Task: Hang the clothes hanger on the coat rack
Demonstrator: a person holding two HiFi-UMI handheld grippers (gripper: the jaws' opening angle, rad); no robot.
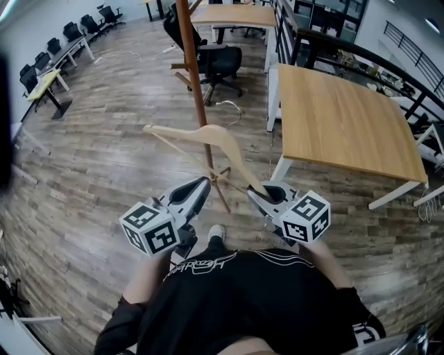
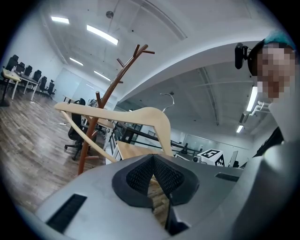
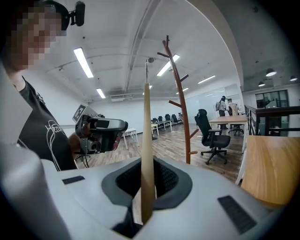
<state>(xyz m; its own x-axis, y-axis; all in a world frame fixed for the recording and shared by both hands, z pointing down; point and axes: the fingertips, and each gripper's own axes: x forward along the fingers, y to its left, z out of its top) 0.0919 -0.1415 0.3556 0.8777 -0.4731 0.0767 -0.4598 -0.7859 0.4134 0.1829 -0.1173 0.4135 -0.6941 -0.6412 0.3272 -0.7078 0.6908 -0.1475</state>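
The hanger (image 1: pixel 225 142) hangs out in front of the person, one end held between the fingers (image 3: pixel 165 177) of the right gripper (image 1: pixel 260 191), and reaches forward and left. The left gripper (image 1: pixel 201 184) is beside it on the left, apart from the hanger. The coat rack (image 1: pixel 189 48) stands on the floor (image 1: pixel 104 139) just beyond the hanger. A desk (image 1: pixel 340 111) lies right of the rack, an office chair (image 1: pixel 220 62) behind it, and a second desk (image 1: pixel 232 15) behind the chair. More chairs (image 1: pixel 55 48) line the far left.
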